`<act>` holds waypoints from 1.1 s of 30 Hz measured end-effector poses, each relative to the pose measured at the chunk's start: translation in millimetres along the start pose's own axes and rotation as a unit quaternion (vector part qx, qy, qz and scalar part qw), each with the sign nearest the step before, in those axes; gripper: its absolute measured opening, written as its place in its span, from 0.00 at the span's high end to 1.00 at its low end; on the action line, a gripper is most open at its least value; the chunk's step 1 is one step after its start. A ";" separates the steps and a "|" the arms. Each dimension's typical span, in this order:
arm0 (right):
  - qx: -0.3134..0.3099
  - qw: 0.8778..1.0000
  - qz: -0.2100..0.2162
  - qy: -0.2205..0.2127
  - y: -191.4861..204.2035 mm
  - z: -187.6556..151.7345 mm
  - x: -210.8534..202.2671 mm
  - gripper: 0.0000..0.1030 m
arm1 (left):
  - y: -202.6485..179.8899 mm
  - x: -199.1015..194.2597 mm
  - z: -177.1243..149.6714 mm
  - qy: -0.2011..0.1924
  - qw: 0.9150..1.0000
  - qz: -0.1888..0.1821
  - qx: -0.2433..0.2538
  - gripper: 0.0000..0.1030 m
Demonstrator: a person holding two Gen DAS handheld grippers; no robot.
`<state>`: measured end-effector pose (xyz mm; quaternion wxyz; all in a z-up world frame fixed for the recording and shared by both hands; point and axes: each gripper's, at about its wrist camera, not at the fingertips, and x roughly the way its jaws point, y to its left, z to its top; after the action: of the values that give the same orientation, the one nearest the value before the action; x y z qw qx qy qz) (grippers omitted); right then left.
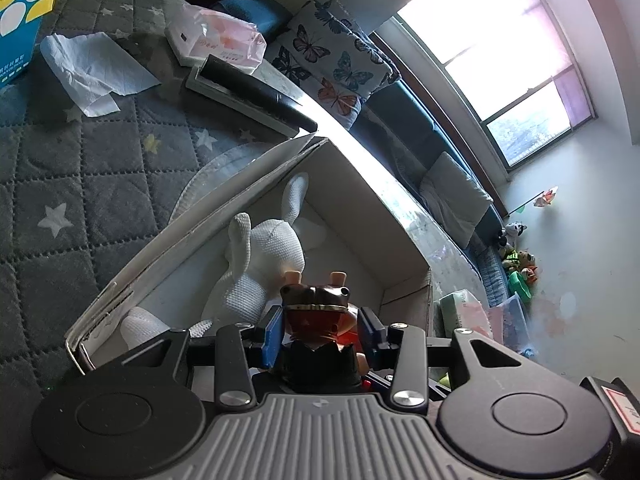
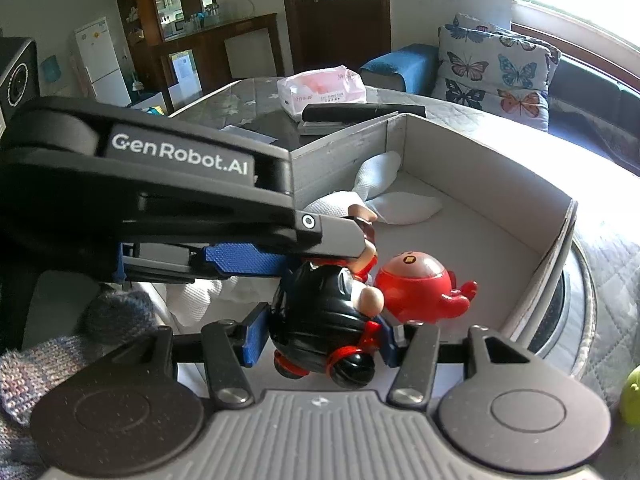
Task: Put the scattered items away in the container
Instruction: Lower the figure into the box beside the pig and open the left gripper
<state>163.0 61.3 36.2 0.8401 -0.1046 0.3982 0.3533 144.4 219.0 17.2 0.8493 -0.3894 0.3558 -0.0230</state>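
Blue-padded right tongs [image 2: 322, 340], at the bottom centre of their own view, pinch the black lower half of a black and red figurine [image 2: 316, 312]. The left tongs [image 1: 322, 326] reach in from the left and appear to press on its brown-capped upper half, so both seem to hold the same toy. It hangs tilted over the near end of the cardboard box [image 2: 480, 184], above the floor of the box and not resting on it.

Just beyond it, a red round toy [image 2: 416, 284] lies in the box, and a white knitted rabbit [image 1: 264, 264] lies further in. Past the box, a black case [image 1: 256, 92], a pink tissue pack [image 1: 224, 40] and a crumpled tissue [image 1: 88, 64] lie on the quilted bench [image 1: 60, 184] at the upper left.

Likely risks:
- With two grips on one small toy, a release at different times could twist it or flick it sideways.
- It could drop onto the red toy and bounce towards the thin box wall.
- The crowded tongs could knock each other or nudge the box.
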 end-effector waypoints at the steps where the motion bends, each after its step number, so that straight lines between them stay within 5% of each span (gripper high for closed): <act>1: 0.000 1.000 -0.001 0.000 0.0 -0.1 0.0 0.47 | -0.1 -0.2 0.0 0.000 1.000 -0.001 0.001 0.59; 20: -0.010 1.000 -0.006 -0.002 0.3 -1.3 -7.8 0.47 | -2.1 -9.8 1.8 -0.014 1.000 -0.005 0.006 0.59; 33: 0.010 0.999 0.012 -0.040 -15.6 -8.7 -39.1 0.46 | -15.0 -19.6 -7.9 -0.025 1.000 -0.008 0.018 0.59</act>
<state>151.5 26.0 57.8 0.8521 -0.0776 0.3688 0.3632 128.5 209.7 35.4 0.8644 -0.3773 0.3313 -0.0261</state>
